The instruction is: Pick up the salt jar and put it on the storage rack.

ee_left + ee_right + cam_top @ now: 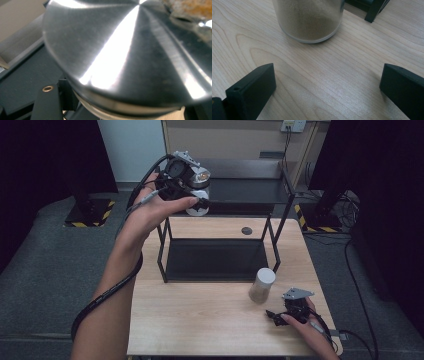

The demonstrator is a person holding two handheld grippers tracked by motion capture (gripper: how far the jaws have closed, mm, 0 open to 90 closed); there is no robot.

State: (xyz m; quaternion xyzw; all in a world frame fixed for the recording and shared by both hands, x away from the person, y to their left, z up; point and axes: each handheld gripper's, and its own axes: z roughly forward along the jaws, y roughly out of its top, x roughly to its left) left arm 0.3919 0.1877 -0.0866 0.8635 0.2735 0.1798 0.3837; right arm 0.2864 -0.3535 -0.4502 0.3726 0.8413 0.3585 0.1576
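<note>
Looking down from the high view, the left gripper [192,195] is raised at about 11 o'clock over the upper tier of the black two-tier metal rack [220,247], its jaws closed round a clear jar with a shiny steel lid [199,190]; the height and reach suggest the jar is being carried toward that top shelf. A second clear cylindrical jar of brown powder with a white lid [261,285] stands on the pale wooden table [200,312] just off the rack's front right leg, at roughly 4 o'clock. The right gripper [274,316] rests low on the table just beyond it at 5 o'clock, jaws spread and empty, probably waiting its turn.

Left gripper view: the brushed steel lid [130,55] looms very close and blurred, with the rack's dark shelf [25,75] at 8 o'clock behind it. One black jaw shows at the lower left, against the jar below the lid, consistent with a firm side grip.

Right gripper view: the two black jaws stand wide apart with bare wood [324,82] between them; the powder jar [308,20] sits at 12 o'clock, ahead of the jaws and untouched.
</note>
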